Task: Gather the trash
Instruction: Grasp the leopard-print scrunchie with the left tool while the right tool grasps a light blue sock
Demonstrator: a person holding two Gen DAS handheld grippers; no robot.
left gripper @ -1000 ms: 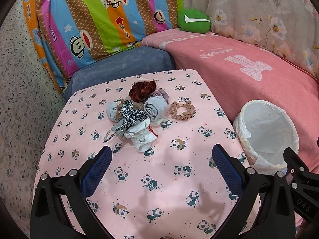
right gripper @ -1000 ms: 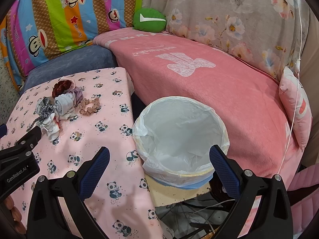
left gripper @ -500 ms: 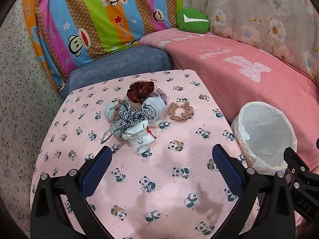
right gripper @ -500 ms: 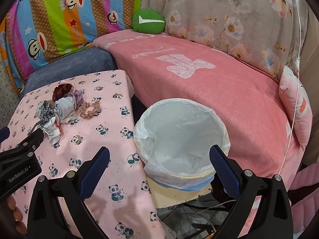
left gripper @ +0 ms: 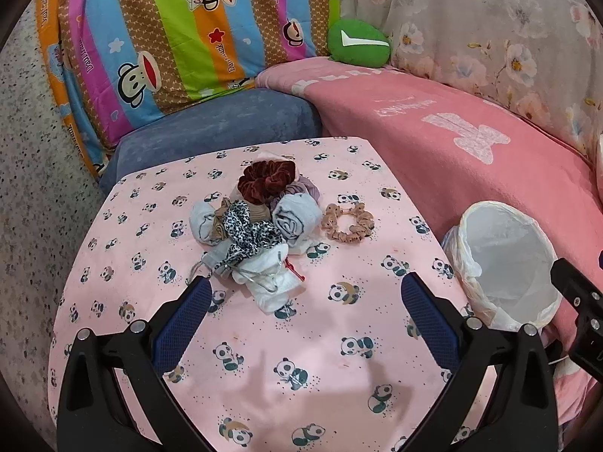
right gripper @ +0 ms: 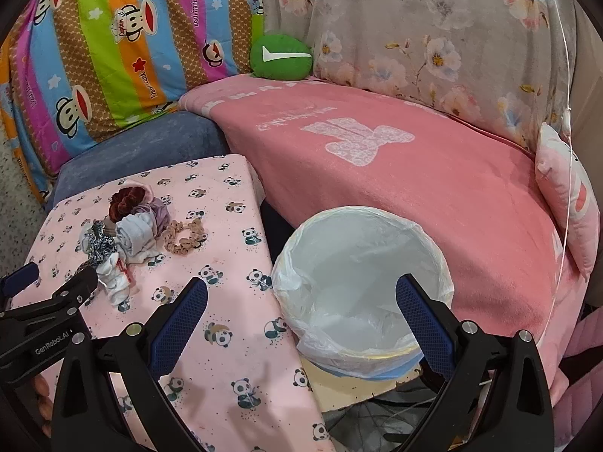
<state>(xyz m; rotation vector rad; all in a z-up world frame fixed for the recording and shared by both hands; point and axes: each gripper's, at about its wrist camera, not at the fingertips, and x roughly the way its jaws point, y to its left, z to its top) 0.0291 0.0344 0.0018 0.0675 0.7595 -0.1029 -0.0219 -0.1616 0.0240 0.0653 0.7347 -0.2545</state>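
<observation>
A: Judging by the bin (right gripper: 361, 286), nothing has been collected yet: its white liner looks empty, apart from crinkled plastic at the bottom.

B: And the heap (left gripper: 260, 233) sits untouched in the middle of the table (left gripper: 309, 376), on the pink cloth with the panda print?

A: Yes. It is soft stuff: a dark red velvet scrunchie (left gripper: 268, 180), a leopard-print band (left gripper: 247, 231), rolled pale cloth (left gripper: 292, 218) and a crumpled white piece (left gripper: 269, 282) at the near edge. A beige ruffled scrunchie (left gripper: 348, 222) lies just beside the heap, apart from it.

B: The grippers?

A: The left gripper (left gripper: 303, 309) hangs over the table just short of the heap, fingers spread wide and holding nothing. The right gripper (right gripper: 299, 312) is equally wide and empty, over the bin's rim (the bin stands right beside the table, against the pink couch (right gripper: 433, 196)).

B: So the whole job is left.

A: It seems so; everything limp and light should pinch easily.
</observation>
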